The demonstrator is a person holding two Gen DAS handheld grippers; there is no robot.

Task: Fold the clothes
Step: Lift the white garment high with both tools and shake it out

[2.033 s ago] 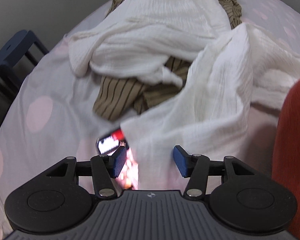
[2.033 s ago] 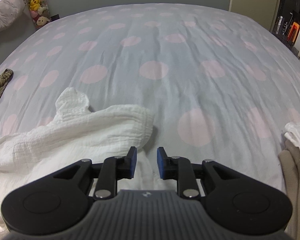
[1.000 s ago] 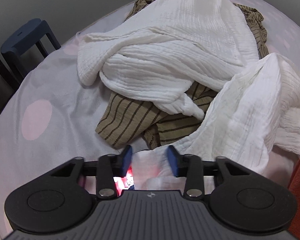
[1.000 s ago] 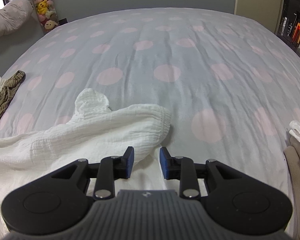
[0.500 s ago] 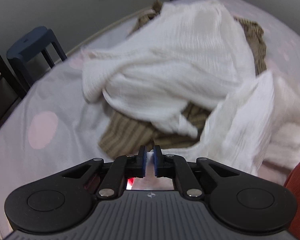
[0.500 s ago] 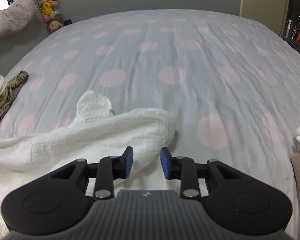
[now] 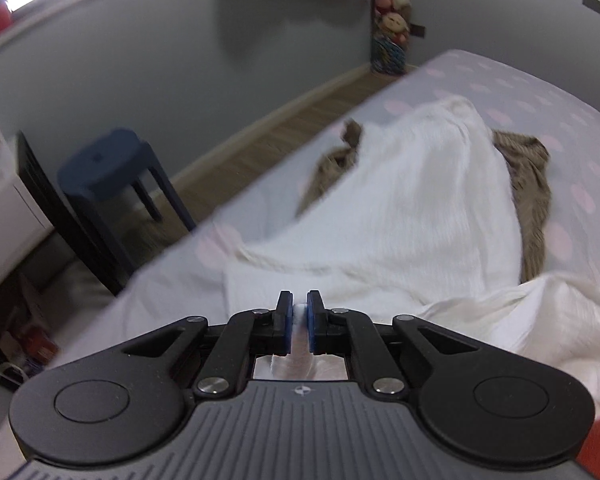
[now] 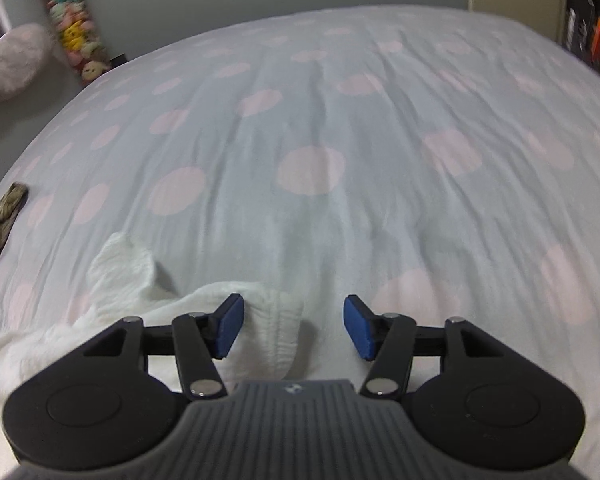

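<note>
On the polka-dot bedspread (image 8: 340, 128), the left hand-held gripper (image 7: 299, 322) pinches white garment (image 7: 400, 220) fabric; the right hand-held gripper (image 8: 293, 326) gapes wide.

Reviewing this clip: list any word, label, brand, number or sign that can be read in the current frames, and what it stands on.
No readable text in either view.
Left gripper body: a small round emblem, no letters legible.
Right gripper body: the same emblem, too small to read.
Dark boxes at the right edge: orange markings, too blurred to read.
Column of plush toys: no lettering visible.

White garment (image 7: 400, 216) motion-blurred; brown striped cloth (image 7: 532, 184) mostly hidden underneath.
</note>
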